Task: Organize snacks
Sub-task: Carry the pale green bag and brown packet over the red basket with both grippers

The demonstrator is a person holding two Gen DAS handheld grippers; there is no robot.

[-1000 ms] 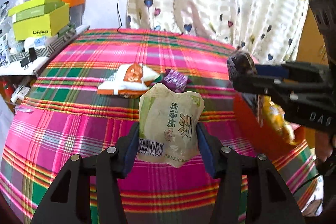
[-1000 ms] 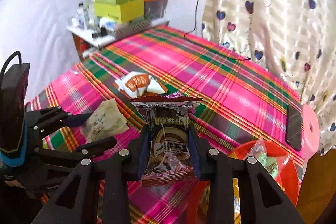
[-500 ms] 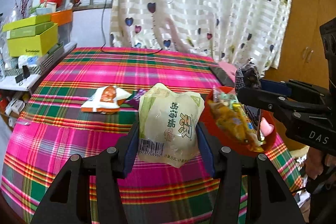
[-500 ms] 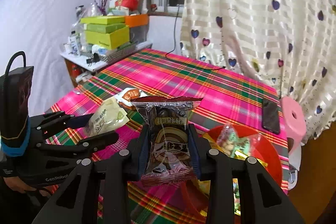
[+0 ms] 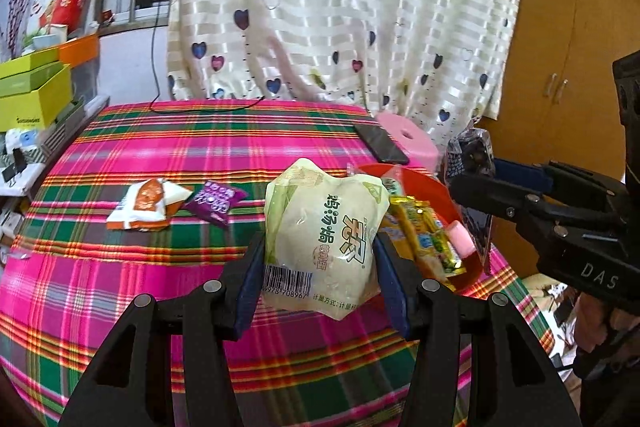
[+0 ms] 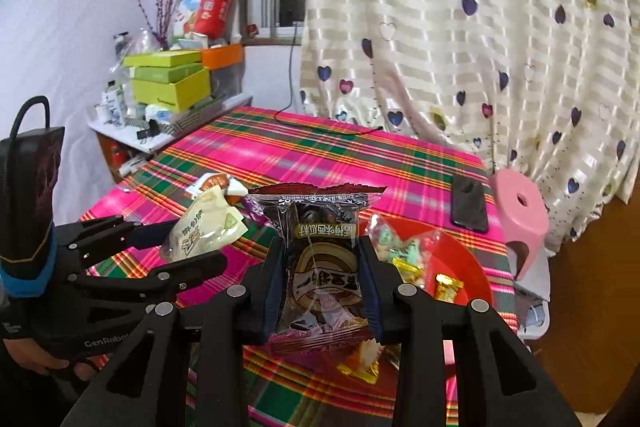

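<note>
We had the left claw point(image 5: 322, 269) clamped on the green pack point(image 5: 326, 235) and the right claw point(image 6: 324, 291) on the brown pack point(image 6: 322, 267). Both hung beside the red bowl point(image 6: 472, 259), probably for dropping in. Two packs point(image 5: 176, 205) lay on the counter point(image 5: 120, 267).

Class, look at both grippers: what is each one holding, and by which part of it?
The left gripper grips a pale green snack packet by its lower sides. The right gripper grips a dark snack packet by its two side edges, around the middle.

L claw point(image 5: 324, 267): clamped on pkt, raised | R claw point(image 6: 324, 291): clamped on pkt, raised
</note>
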